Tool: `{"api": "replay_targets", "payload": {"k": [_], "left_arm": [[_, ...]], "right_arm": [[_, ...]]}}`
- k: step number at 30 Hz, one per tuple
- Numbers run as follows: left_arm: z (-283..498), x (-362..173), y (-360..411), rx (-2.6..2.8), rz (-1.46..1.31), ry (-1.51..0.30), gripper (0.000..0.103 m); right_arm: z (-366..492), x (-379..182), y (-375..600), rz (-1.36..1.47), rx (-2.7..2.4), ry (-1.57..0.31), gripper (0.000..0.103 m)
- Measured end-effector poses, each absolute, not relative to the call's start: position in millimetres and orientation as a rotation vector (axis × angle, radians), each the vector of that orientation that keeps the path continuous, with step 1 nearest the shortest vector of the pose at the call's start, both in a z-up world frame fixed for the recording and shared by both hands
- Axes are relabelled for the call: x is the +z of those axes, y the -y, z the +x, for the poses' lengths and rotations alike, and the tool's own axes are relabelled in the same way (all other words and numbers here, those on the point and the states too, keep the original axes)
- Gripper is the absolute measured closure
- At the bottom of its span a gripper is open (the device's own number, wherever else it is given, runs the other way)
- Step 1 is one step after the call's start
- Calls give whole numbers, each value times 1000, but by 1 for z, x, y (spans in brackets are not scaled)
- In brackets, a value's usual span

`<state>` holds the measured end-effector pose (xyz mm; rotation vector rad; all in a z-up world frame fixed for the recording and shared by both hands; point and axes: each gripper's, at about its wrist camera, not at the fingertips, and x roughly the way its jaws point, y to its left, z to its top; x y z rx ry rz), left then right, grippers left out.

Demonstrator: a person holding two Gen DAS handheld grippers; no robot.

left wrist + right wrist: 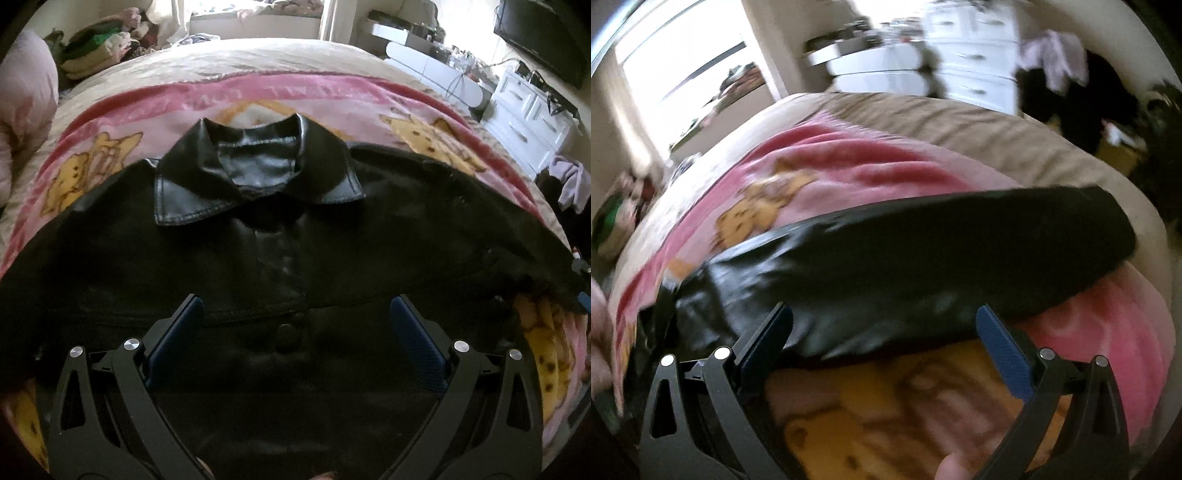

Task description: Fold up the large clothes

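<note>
A black leather jacket (258, 258) lies front up on a pink cartoon blanket (332, 96), collar (255, 173) at the far side, both sleeves spread out sideways. My left gripper (295, 306) is open and empty, hovering above the jacket's button placket. In the blurred right wrist view one black sleeve (923, 251) stretches across the blanket (849, 166). My right gripper (884, 314) is open and empty, just above the sleeve's near edge.
The blanket lies on a beige bed (277, 55). A pile of folded clothes (99, 44) sits at the far left. A white dresser (528, 110) and a dark TV (543, 33) stand at the right. A window (672, 66) is at the left.
</note>
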<state>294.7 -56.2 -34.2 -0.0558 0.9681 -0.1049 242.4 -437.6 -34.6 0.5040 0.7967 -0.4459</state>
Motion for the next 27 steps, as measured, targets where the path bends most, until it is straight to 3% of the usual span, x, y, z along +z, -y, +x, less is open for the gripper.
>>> {"api": "replay_targets", "payload": {"k": [13, 22, 23, 24, 25, 26, 27], "left_arm": [[307, -49, 43, -71, -56, -994, 8], [304, -32, 28, -70, -104, -990, 8], [303, -29, 27, -79, -107, -990, 8], [300, -24, 26, -91, -106, -993, 8], [297, -20, 26, -99, -100, -996, 8], [294, -15, 25, -108, -88, -996, 8], [289, -11, 23, -108, -76, -989, 8]], "right_arm": [[198, -78, 539, 925, -615, -751, 4], [203, -90, 578, 1108, -542, -595, 5], [202, -89, 581, 1119, -534, -570, 10], [202, -87, 585, 1124, -521, -540, 33], [201, -83, 588, 1121, -522, -515, 47], [201, -80, 588, 1113, -525, -507, 67], [201, -75, 589, 1100, -504, -478, 76]]}}
